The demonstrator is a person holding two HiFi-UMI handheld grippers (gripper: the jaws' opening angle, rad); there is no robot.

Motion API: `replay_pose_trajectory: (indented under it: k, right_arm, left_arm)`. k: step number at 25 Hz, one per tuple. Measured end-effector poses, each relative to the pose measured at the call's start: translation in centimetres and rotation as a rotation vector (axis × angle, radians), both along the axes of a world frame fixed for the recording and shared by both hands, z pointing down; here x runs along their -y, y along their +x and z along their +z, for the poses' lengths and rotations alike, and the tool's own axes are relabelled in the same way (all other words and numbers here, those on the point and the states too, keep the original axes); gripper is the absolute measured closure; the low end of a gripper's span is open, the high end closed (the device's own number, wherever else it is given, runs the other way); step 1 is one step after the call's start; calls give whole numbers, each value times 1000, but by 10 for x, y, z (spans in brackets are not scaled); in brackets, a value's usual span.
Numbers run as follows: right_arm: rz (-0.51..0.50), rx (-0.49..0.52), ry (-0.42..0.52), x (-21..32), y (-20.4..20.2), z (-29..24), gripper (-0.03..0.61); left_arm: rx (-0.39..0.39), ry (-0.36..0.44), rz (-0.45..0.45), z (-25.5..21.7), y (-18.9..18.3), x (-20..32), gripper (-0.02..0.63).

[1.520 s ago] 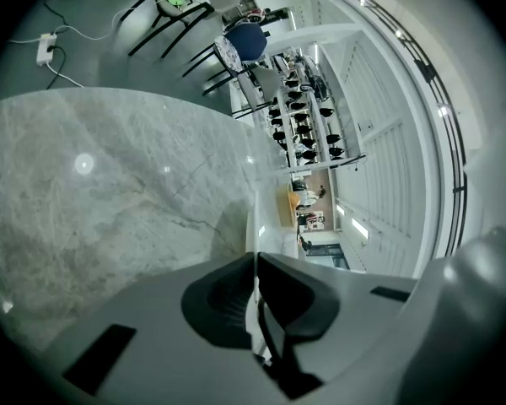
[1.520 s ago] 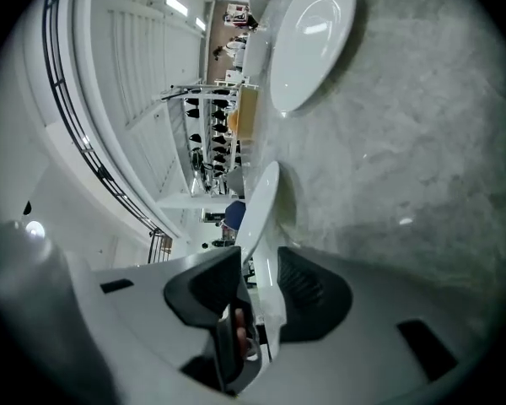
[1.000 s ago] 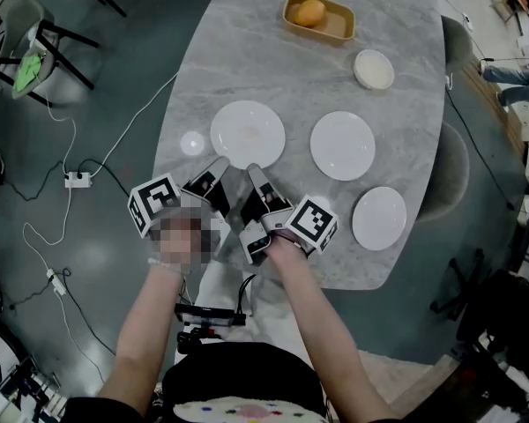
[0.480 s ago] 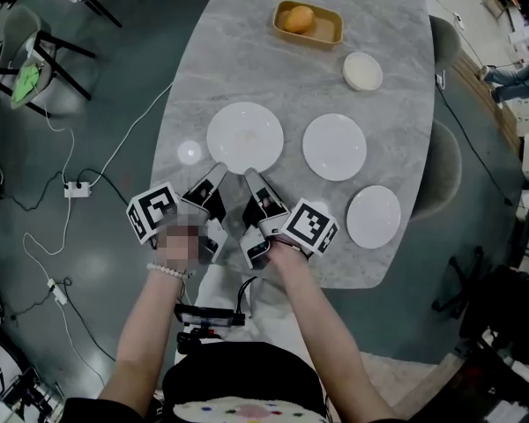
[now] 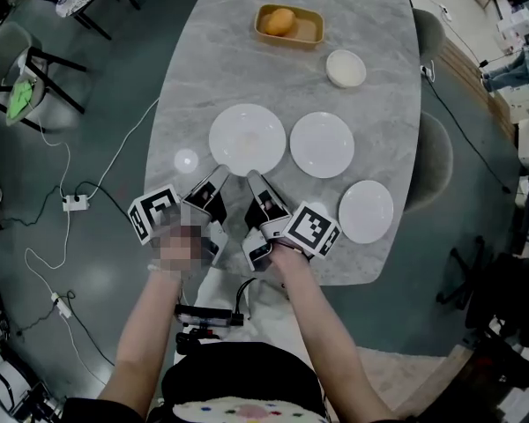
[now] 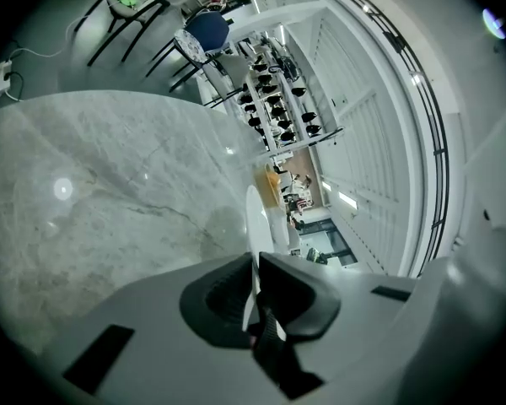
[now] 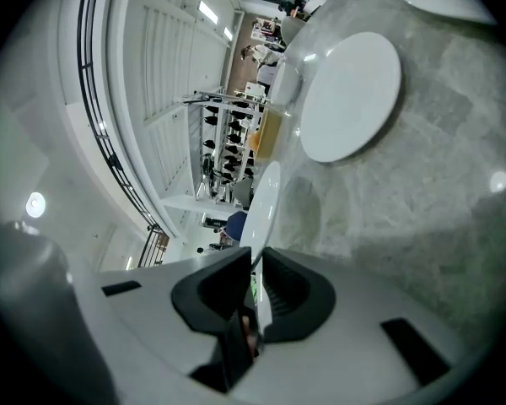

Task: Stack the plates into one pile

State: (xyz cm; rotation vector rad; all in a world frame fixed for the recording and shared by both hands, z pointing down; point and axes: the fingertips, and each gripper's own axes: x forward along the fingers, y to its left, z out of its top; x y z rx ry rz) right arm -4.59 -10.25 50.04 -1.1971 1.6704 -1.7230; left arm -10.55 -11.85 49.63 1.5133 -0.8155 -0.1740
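Three white plates lie on the grey marble table [image 5: 203, 69]. Both grippers hold the near rim of the left plate [image 5: 247, 137]. My left gripper [image 5: 218, 174] is shut on it at the left, and my right gripper [image 5: 254, 179] is shut on it just beside. In the left gripper view the left gripper [image 6: 255, 264] pinches the left plate [image 6: 256, 218], seen edge-on. In the right gripper view the right gripper [image 7: 257, 264] does the same with the left plate [image 7: 267, 197], which casts a shadow on the table. The middle plate [image 5: 322, 144] lies close to its right. The third plate [image 5: 366, 211] sits near the table's right edge.
At the far end of the table stand a small white bowl [image 5: 346, 68] and a yellow tray [image 5: 313, 30] holding an orange fruit [image 5: 280, 21]. Chairs stand round the table, and cables with a power strip [image 5: 75, 203] lie on the floor to the left.
The held plate now stands nearer the middle plate, with the gap between them narrowed. Both grippers keep their grip and have rolled a little. The head view has shifted.
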Motion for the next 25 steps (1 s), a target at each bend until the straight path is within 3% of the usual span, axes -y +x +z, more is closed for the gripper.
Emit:
replay_pose_trajectory:
  k: [12, 25]
  right_arm:
    - [121, 0, -10, -13, 69, 0, 535]
    - [217, 15, -67, -26, 115, 18, 537]
  left_arm:
    - [-18, -13, 112, 2, 72, -6, 581]
    - [-5, -53, 202, 20, 119, -13, 579]
